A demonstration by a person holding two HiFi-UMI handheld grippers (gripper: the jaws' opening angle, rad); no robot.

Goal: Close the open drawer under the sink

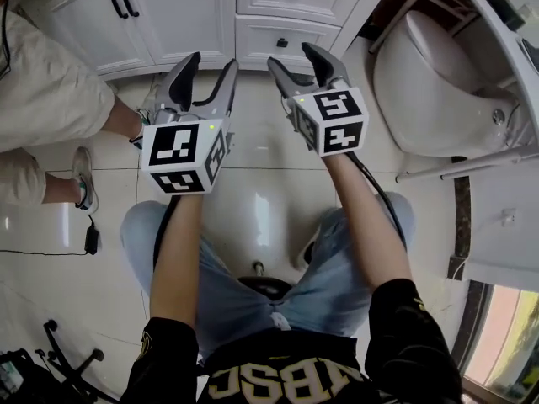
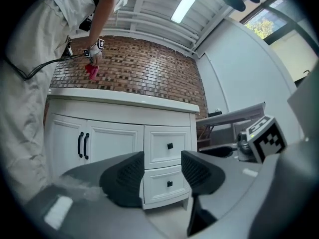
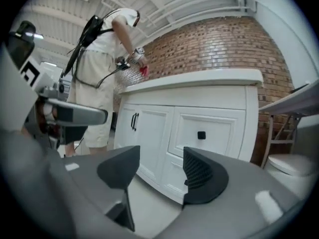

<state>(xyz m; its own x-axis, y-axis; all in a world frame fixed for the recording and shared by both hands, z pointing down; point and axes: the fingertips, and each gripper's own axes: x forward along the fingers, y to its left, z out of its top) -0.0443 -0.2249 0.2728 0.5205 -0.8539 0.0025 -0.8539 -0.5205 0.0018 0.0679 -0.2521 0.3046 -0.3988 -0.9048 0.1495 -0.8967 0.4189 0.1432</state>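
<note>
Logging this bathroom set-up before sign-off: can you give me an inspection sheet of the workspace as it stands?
Surface: glossy tiled floor, bare in front of the white vanity.
Job's things: upper drawer and lower drawer both sit flush with the front; no drawer stands open.
Clutter: small black adapter on the floor at left.
Grippers: left gripper and right gripper point toward the vanity, jaws apart, nothing between them.
Cables: thin black cable runs to the adapter; another cable runs along the right forearm.
Surroundings: toilet at right; a second person at the counter; brick wall behind.
</note>
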